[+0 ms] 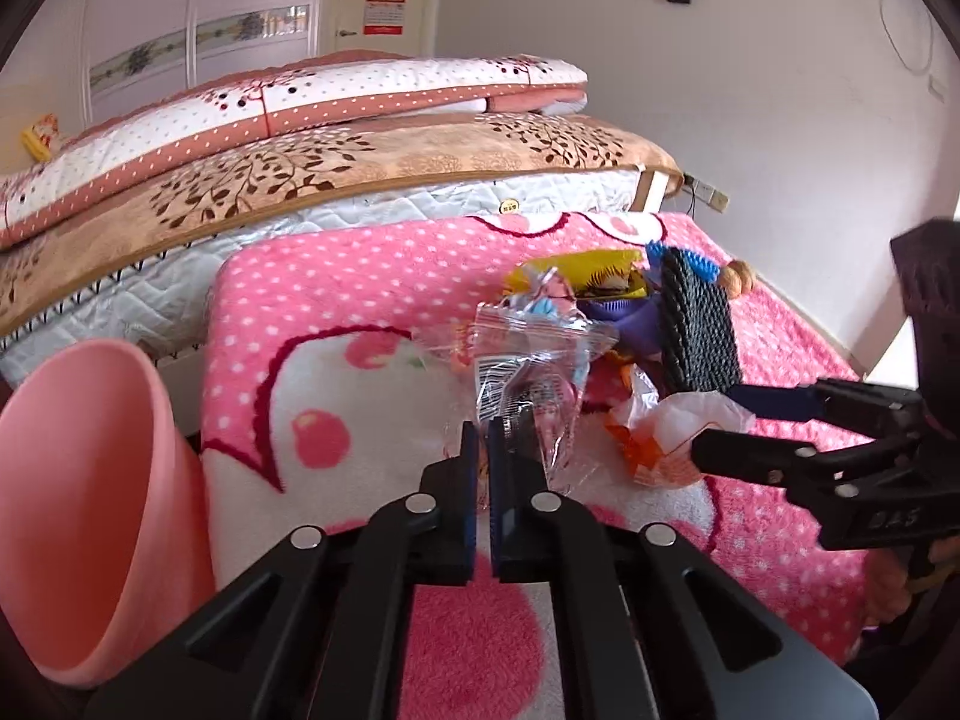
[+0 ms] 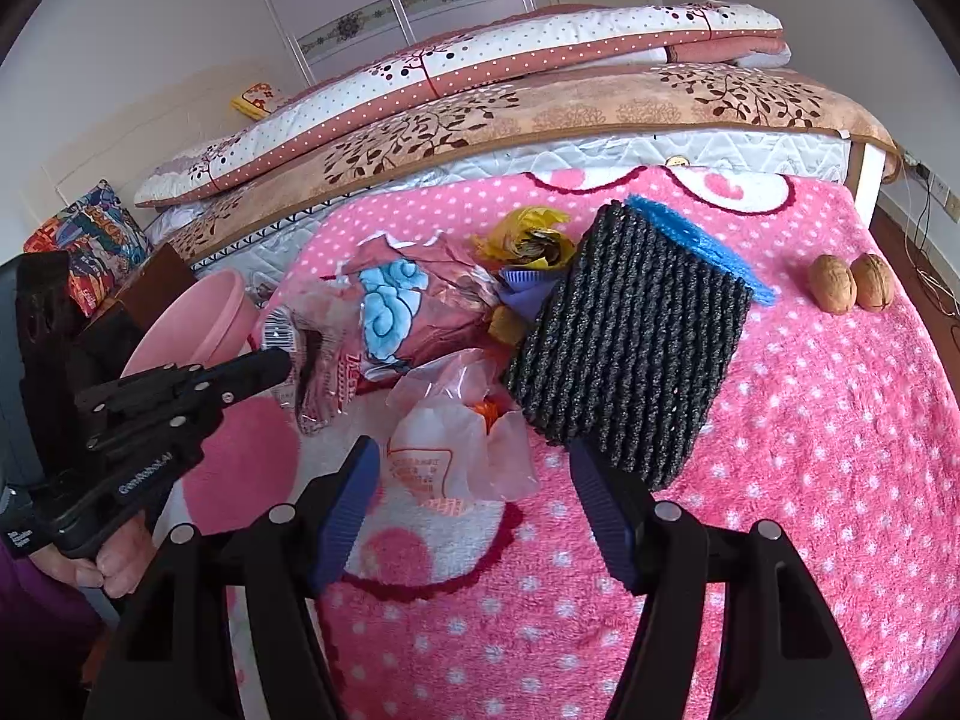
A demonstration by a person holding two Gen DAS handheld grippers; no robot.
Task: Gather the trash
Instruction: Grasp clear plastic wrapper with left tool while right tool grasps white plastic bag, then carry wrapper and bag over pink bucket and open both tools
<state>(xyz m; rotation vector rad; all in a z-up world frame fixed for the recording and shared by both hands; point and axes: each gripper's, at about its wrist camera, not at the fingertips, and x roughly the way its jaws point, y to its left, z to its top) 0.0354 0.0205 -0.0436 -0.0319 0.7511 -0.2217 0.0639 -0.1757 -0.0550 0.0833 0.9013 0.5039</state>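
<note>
My left gripper (image 1: 483,450) clenched on 1 crinkled clear plastic wrapper w/ blue cloud print (image 2: 390,312), mid pink polka-dot blanket (image 2: 810,420). Right gripper (image 2: 474,510) released, over 1 white-orange plastic bag (image 2: 444,450). Beyond: 1 dark ribbed scrub pad, blue-backed (image 2: 630,348); 1 yellow wrapper (image 2: 528,234); 2 walnuts (image 2: 852,285). 1 pink plastic bin (image 1: 78,480) on left.

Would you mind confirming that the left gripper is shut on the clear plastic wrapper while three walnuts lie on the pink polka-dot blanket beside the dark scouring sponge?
Not quite: there are two walnuts, not three, as the right wrist view shows. The rest holds: the left gripper is shut on the clear plastic wrapper, and the walnuts lie on the pink polka-dot blanket beside the dark scouring sponge.
</note>
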